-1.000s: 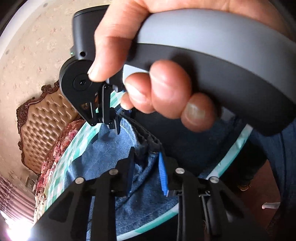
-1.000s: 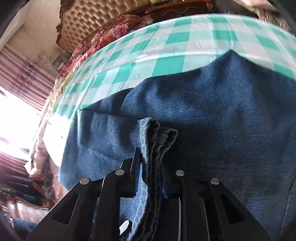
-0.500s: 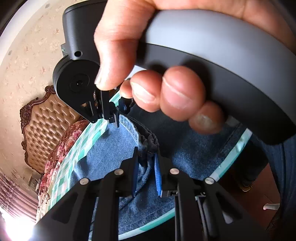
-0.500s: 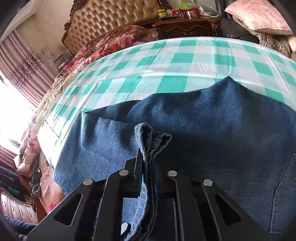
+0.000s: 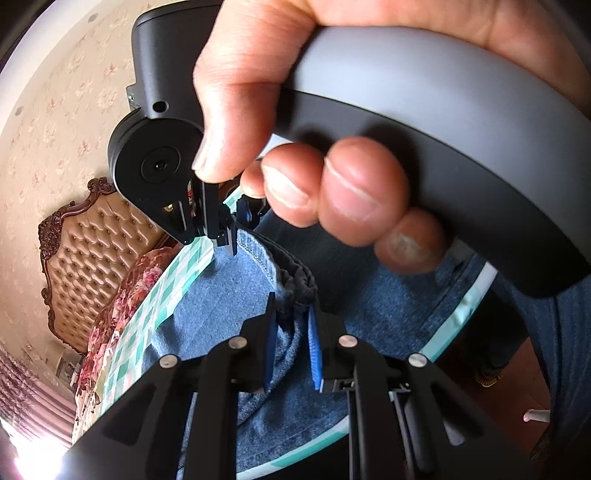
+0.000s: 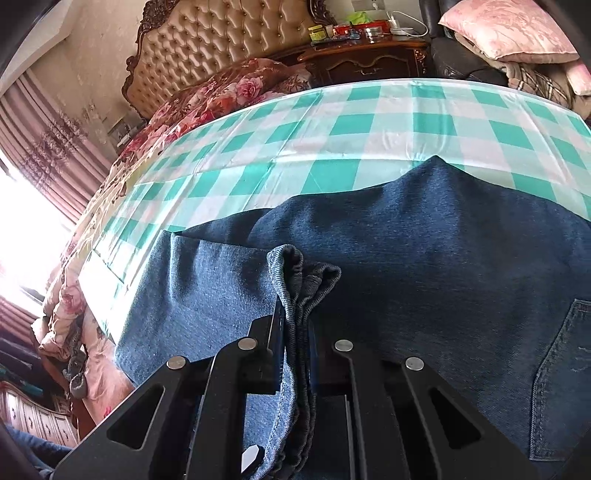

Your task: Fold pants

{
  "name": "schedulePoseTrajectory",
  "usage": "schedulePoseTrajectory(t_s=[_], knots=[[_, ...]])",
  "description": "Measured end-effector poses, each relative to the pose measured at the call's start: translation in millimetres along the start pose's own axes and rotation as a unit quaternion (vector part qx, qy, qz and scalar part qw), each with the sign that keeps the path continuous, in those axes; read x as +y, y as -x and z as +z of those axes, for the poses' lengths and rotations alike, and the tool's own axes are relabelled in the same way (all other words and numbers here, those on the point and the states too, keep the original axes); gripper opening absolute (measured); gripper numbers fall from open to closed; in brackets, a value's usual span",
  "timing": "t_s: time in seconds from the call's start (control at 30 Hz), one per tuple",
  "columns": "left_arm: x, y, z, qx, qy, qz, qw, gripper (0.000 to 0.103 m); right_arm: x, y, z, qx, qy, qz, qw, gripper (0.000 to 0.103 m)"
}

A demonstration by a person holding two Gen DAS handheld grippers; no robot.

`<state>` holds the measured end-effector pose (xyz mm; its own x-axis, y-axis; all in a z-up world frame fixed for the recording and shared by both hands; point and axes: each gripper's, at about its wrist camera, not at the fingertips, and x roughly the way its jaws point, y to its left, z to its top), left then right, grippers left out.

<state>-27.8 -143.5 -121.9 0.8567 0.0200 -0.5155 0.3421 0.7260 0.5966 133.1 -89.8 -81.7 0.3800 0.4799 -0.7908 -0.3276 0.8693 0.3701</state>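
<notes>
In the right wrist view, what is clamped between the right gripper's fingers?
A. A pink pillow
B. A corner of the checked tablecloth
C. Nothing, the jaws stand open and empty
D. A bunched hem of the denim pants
D: the right gripper is shut on a bunched, stitched edge of the pants, which lie on the green checked tablecloth.

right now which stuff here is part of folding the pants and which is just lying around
In the job:
- blue denim pants
- left gripper, shut on the pants' hem
- right gripper, shut on the hem
- green checked tablecloth

Lying about:
- pink pillow
- dark wooden nightstand
- tufted tan headboard
</notes>
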Motion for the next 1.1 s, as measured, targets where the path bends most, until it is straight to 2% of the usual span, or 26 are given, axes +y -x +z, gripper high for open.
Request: schedulePoseTrajectory(t_s=[0.17,0.3,0.37,0.4,0.43,0.5,0.53,0.57,0.6,0.63,0.67,0.73,0.77,0.83,0.87,0.9,0.93,0.97,1.0,1.03,1.07,1.1], knots=[[-3,-3,0,-0.002,-0.006,-0.012,0.9999,0.015,-14,-1,-2,0.005,-0.012,-0.001,1.0,0.009],[-5,-10,-7,0.01,-0.005,-0.031,0.9995,0.017,-24,-19,-11,0.025,-0.02,-0.027,0.999,0.01],[2,-8,-8,0.006,0.01,-0.043,0.999,0.029,-24,-20,-15,0.009,-0.007,-0.026,1.0,0.009],[13,-3,-10,-0.001,0.035,-0.069,0.997,0.044,-21,-20,-16,0.006,0.005,-0.033,0.999,0.009],[24,3,-13,-0.006,0.065,-0.089,0.9939,0.05,-19,-20,-16,0.006,0.012,-0.039,0.999,0.008],[65,17,-27,-0.008,0.161,-0.127,0.9788,0.05,-15,-21,-16,0.006,0.02,-0.051,0.998,0.008],[84,21,-35,-0.007,0.196,-0.13,0.9719,0.046,-13,-21,-17,0.004,0.026,-0.057,0.998,0.008],[106,23,-45,-0.005,0.229,-0.124,0.9655,0.04,-12,-21,-18,0.002,0.031,-0.061,0.998,0.008],[137,18,-57,0.008,0.264,-0.107,0.9586,0.027,-11,-22,-19,0.0,0.035,-0.066,0.997,0.008],[158,9,-64,0.021,0.282,-0.105,0.9533,0.02,-8,-22,-20,-0.001,0.042,-0.076,0.996,0.008],[183,-8,-72,0.04,0.299,-0.111,0.9468,0.019,-6,-23,-20,-0.002,0.048,-0.084,0.995,0.008],[219,-47,-82,0.069,0.302,-0.094,0.9463,0.015,1,-25,-20,0.0,0.064,-0.105,0.992,0.008],[233,-72,-87,0.089,0.304,-0.114,0.9415,0.013,1,-25,-20,0.001,0.065,-0.11,0.992,0.008],[249,-117,-98,0.134,0.323,-0.168,0.9216,0.015,2,-25,-20,0.003,0.064,-0.114,0.991,0.008],[255,-135,-106,0.161,0.331,-0.16,0.9158,0.015,1,-25,-20,0.004,0.062,-0.115,0.991,0.008],[265,-149,-114,0.172,0.341,-0.162,0.9097,0.01,1,-25,-20,0.004,0.061,-0.116,0.991,0.008],[276,-154,-118,0.167,0.364,-0.175,0.8994,0.003,1,-25,-20,0.004,0.061,-0.117,0.991,0.008],[288,-157,-122,0.175,0.376,-0.15,0.8972,0.003,1,-25,-20,0.004,0.062,-0.12,0.991,0.008],[307,-157,-128,0.182,0.385,-0.084,0.9007,0.004,2,-25,-20,0.004,0.063,-0.122,0.991,0.008],[316,-154,-131,0.181,0.397,-0.062,0.8977,0.011,3,-26,-20,0.005,0.064,-0.125,0.99,0.008],[326,-149,-137,0.169,0.422,-0.062,0.8883,0.012,3,-26,-20,0.006,0.066,-0.128,0.99,0.008],[334,-141,-142,0.149,0.45,-0.093,0.8755,0.014,4,-26,-20,0.006,0.068,-0.128,0.989,0.008]])
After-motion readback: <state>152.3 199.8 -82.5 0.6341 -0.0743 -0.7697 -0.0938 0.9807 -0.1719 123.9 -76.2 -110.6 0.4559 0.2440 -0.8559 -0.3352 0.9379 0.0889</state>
